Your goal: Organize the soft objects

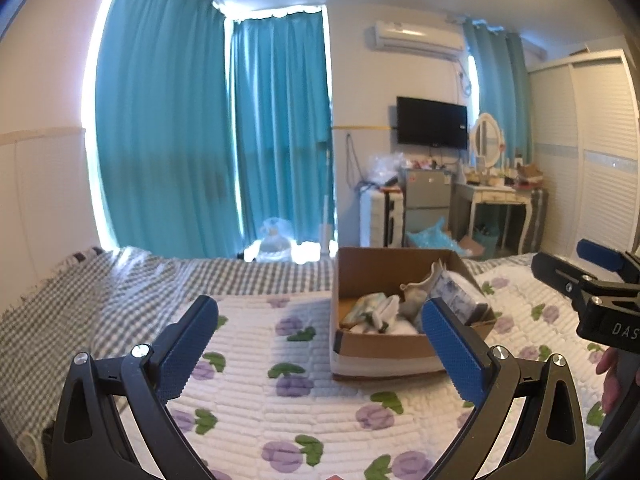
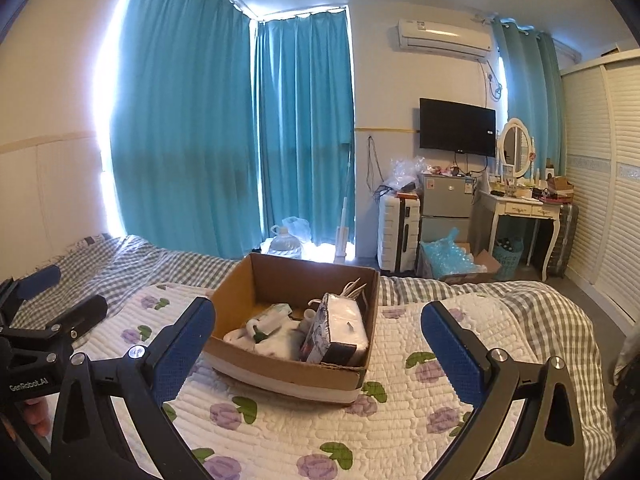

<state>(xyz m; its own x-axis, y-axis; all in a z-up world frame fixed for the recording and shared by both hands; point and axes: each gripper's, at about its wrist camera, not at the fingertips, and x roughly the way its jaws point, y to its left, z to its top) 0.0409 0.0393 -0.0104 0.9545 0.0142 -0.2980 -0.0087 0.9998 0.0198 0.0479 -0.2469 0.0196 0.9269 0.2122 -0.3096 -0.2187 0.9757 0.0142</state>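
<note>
**A:** So where's everything being kept right now?

**B:** The soft stuff is all being held in the cardboard box [image 2: 292,320], which is being carried by the bed [image 2: 400,432], on the white quilt with purple flowers [image 1: 280,380]. A pack of tissues [image 2: 340,328] is being propped along the right side of the box, and some white plush bits [image 2: 260,332] are being piled at its near left. A greenish patterned fabric piece [image 1: 362,308] is being shown in the left wrist view too, can't really tell what it is.

**A:** And the grippers?

**B:** The left gripper [image 1: 320,344] is being held above the quilt with its jaws spread wide, nothing being gripped; the box is being framed just past its right finger. The right gripper [image 2: 318,344] is likewise being kept released, jaws wide apart, nothing between them, with the box being seen beyond the gap. Neither box nor contents are being touched.

**A:** Background?

**B:** Teal curtains [image 2: 192,120] are being backlit on the far wall, and a TV [image 2: 456,128] is being shown far right.
</note>
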